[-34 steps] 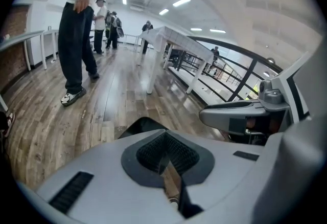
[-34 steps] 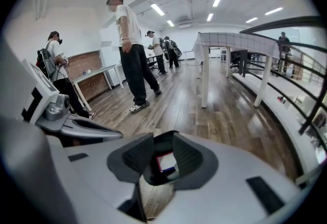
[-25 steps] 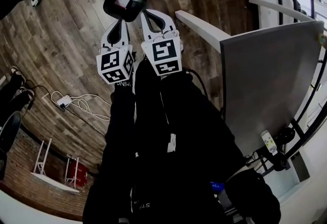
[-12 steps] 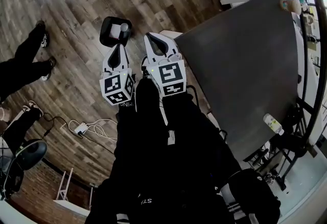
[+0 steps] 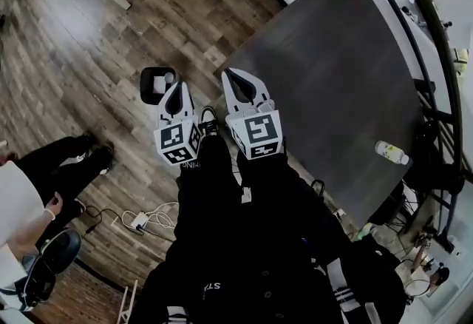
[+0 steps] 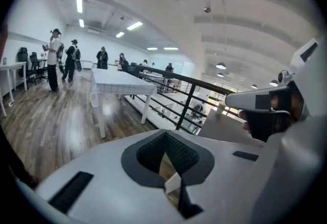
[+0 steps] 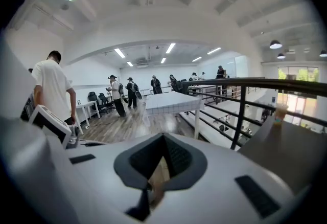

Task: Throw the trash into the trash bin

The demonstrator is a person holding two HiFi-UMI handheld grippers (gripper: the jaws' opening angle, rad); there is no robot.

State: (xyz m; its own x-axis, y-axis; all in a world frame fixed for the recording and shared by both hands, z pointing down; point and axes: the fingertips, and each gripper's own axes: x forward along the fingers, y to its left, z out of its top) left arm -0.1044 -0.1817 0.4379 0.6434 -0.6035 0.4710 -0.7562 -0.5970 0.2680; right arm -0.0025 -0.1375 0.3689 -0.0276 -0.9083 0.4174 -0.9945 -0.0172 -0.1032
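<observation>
Grey surface (image 5: 332, 93) fills 1 to 4 o'clock; trash bin (image 5: 145, 87) stands on the floor at 10 o'clock, white scraps (image 5: 158, 83) inside; bottle (image 5: 391, 153) lies at 3 o'clock near the surface's edge; left gripper (image 5: 177, 95) and right gripper (image 5: 238, 82) have fingers clenched, empty; arriving unopened could nudge the bottle overboard.

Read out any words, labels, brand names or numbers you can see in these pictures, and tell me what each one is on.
"ST": pale letters on the black clothing, the rest unclear.
"ING": the end of a word on the black sleeve, the start hidden.
Marker cubes: black and white square patterns only, no letters.
Bottle on the table: label too small to read.
Both gripper views: nothing readable.
</observation>
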